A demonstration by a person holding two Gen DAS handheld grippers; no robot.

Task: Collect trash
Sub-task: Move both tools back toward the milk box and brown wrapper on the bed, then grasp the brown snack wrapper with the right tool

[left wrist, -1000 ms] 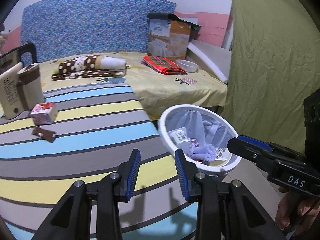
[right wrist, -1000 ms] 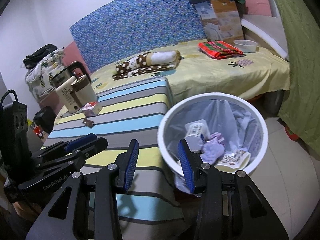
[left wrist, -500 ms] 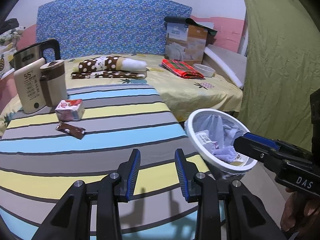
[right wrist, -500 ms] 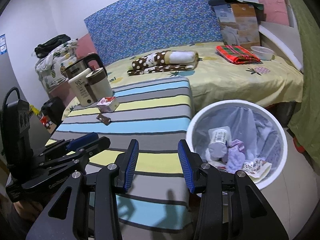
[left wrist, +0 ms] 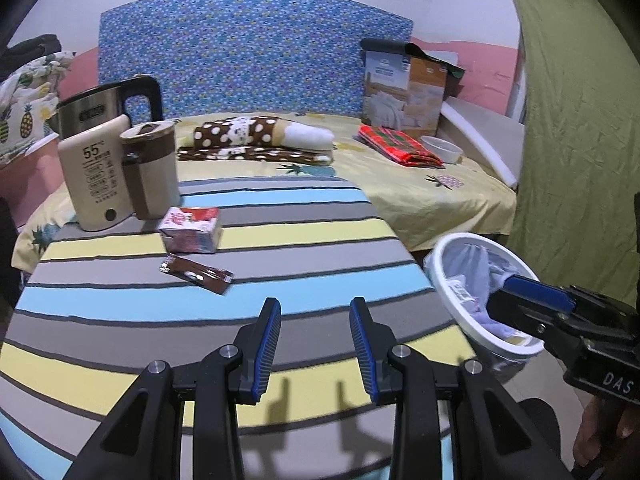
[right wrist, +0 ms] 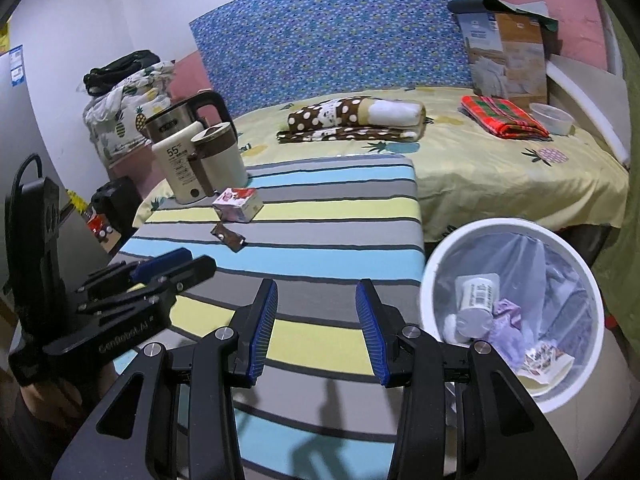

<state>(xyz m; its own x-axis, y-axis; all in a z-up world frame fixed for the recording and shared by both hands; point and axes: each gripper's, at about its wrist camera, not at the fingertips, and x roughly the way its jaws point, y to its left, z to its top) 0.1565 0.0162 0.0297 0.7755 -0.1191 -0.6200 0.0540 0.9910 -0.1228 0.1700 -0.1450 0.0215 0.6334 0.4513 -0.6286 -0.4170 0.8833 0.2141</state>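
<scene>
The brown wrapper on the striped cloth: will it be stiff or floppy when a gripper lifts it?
The brown wrapper lies flat and thin, so it is probably floppy and light. Its glossy surface may slip between the pads. A push would likely slide it, not roll it.

Both views swing from the trash bin (right wrist: 516, 232) toward 10 o'clock; the brown wrapper (left wrist: 196, 273) and small carton (left wrist: 191, 229) draw nearer.

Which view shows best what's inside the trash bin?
Right wrist: it looks down into the bin, showing a bottle, purple wad and a wrapper. In the left wrist view the right gripper covers much of the bin.
</scene>
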